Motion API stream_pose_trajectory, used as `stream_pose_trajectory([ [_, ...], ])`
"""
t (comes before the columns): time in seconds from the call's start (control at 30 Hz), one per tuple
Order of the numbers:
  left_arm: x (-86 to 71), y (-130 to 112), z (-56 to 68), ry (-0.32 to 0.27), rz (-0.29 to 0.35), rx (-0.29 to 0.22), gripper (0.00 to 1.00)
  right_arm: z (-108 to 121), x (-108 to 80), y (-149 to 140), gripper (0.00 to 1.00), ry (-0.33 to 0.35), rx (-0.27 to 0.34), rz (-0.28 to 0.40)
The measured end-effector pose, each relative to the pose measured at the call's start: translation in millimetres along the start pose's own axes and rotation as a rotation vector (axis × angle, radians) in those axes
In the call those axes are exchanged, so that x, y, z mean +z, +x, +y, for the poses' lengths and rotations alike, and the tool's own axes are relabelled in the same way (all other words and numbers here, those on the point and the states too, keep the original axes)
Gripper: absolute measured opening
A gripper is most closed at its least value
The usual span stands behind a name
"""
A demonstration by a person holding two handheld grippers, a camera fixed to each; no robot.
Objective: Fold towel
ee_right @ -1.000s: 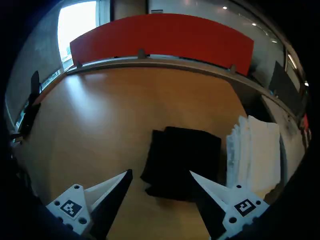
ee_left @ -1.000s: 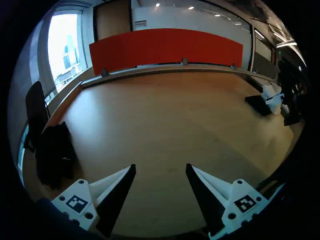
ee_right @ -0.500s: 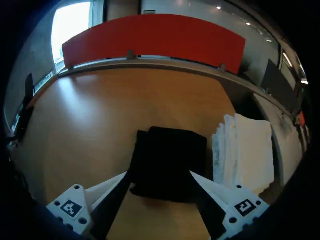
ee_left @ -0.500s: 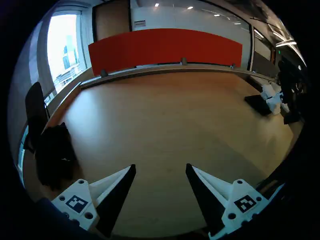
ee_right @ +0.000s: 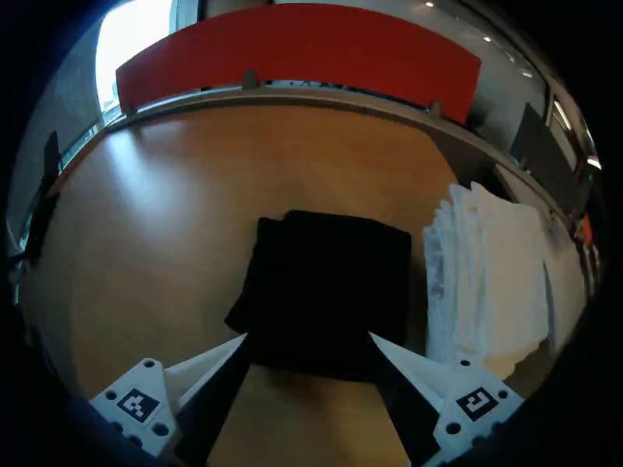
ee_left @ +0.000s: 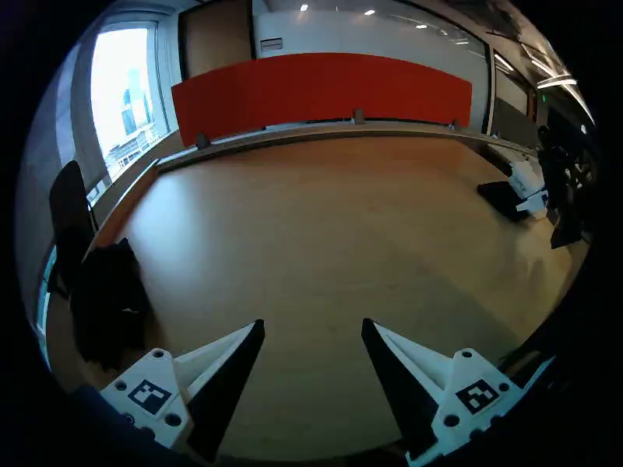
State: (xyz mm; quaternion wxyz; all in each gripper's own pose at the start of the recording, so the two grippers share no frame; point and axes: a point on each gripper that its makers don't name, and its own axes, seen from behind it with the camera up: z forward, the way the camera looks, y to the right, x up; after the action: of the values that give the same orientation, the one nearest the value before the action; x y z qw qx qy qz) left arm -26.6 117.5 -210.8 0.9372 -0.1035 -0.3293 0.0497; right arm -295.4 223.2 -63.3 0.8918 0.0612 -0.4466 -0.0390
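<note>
A black folded towel (ee_right: pixel 327 288) lies on the wooden table (ee_right: pixel 171 218) in the right gripper view. Its near edge reaches in between the fingers of my right gripper (ee_right: pixel 310 336), which is open and hangs just over it. A stack of white folded towels (ee_right: pixel 491 272) lies against the black towel's right side. In the left gripper view my left gripper (ee_left: pixel 311 323) is open over bare table (ee_left: pixel 311 233) with nothing between its fingers. The black towel (ee_left: pixel 502 194) and the white towels (ee_left: pixel 529 179) sit small at the far right there.
A red partition (ee_left: pixel 319 86) runs along the table's far edge. A black chair (ee_left: pixel 70 210) and a dark bundle (ee_left: pixel 109 300) stand at the left table edge. A dark figure (ee_left: pixel 557 194) stands beside the towels at the right.
My right gripper has come nearer to the black towel, whose near edge now lies between the fingertips. The left gripper has stayed where it was.
</note>
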Motion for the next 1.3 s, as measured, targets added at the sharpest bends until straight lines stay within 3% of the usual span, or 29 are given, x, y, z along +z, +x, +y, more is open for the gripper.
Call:
stream_pose_trajectory([
  [0.77, -0.6, 0.4, -2.4, 0.007, 0.0, -0.002, 0.93, -1.5, 8.6, -19.1, 1.0, -0.002, -0.004, -0.047],
  [1.3, -0.7, 2.6, -1.9, 0.004, 0.011, -0.006, 0.93, 1.5, -10.2, 4.5, 1.0, -0.013, 0.001, 0.021],
])
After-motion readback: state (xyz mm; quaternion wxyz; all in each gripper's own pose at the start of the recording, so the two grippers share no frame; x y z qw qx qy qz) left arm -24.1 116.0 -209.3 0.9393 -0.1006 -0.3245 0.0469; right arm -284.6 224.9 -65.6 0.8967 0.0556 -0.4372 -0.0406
